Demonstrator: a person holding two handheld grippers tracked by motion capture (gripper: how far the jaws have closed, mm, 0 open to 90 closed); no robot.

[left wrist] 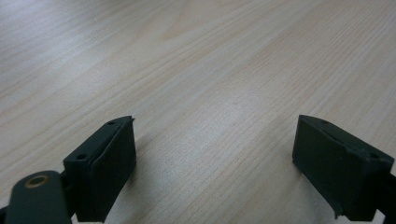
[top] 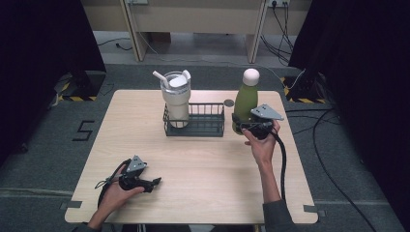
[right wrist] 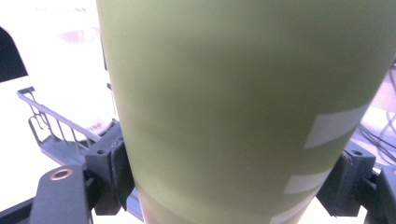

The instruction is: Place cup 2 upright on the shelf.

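— What carries everything?
— A light wooden table (top: 193,159).
— What stands on it?
— A black wire basket (top: 200,126) near the far edge, a green bottle (top: 245,99) upright just beside it.

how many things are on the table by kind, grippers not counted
Drink containers: 2, a green metal bottle with a white cap and a white lidded tumbler with a straw
Baskets: 1, a black wire rack
Small dark round discs: 1
Total: 4
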